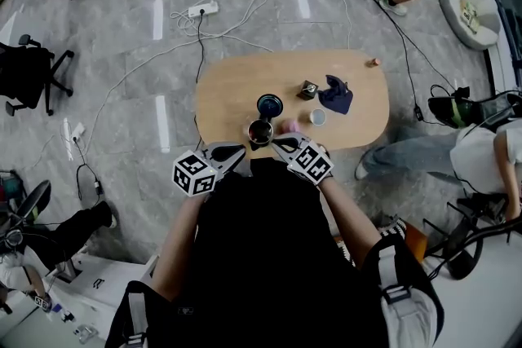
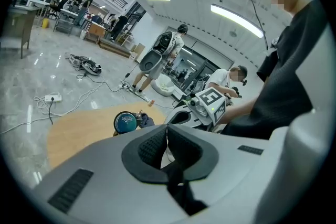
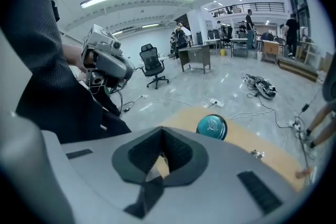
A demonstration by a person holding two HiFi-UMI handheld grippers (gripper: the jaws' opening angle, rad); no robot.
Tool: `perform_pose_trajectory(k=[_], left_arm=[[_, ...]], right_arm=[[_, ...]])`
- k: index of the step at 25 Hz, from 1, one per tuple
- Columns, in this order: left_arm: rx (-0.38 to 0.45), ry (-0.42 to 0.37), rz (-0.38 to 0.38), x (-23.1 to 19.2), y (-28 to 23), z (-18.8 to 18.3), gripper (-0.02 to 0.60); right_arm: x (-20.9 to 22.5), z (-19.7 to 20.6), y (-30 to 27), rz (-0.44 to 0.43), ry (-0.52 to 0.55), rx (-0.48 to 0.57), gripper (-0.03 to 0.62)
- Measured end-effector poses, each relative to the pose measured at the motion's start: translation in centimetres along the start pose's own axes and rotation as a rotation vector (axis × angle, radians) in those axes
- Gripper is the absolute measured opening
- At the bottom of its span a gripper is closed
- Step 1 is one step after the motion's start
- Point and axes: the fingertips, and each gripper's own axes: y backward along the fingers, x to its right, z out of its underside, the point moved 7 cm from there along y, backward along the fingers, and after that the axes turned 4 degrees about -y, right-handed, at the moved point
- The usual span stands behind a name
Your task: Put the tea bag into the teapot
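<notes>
From overhead, a small pink tea bag [image 1: 287, 126] showed beside the open teapot [image 1: 260, 132] on the surface [image 1: 228, 90], just off the right gripper [image 1: 280, 143], too small to tell its long axis. The left gripper [image 2: 167, 131], in its own view, had its fingers closed together. The right gripper view showed fingers pressed together too, the tea bag out of sight.

I find no word, number or brand that I can read with certainty. The left white cube [image 1: 194, 174] and the right white cube [image 1: 312, 161] on my tongs carry black square patterns, which are codes and not letters. The round teal object [image 3: 212, 126] on the table has a pale emblem on its face, too small to read.
</notes>
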Motion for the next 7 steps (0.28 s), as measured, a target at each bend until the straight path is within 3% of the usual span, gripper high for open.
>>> perform_pose_trajectory(k=[7], left_arm=[[-0.008, -0.003, -0.005, 0.18, -0.06, -0.23, 0.009]], right_arm=[[-0.68, 0.12, 0.7, -0.007, -0.017, -0.01, 0.006]])
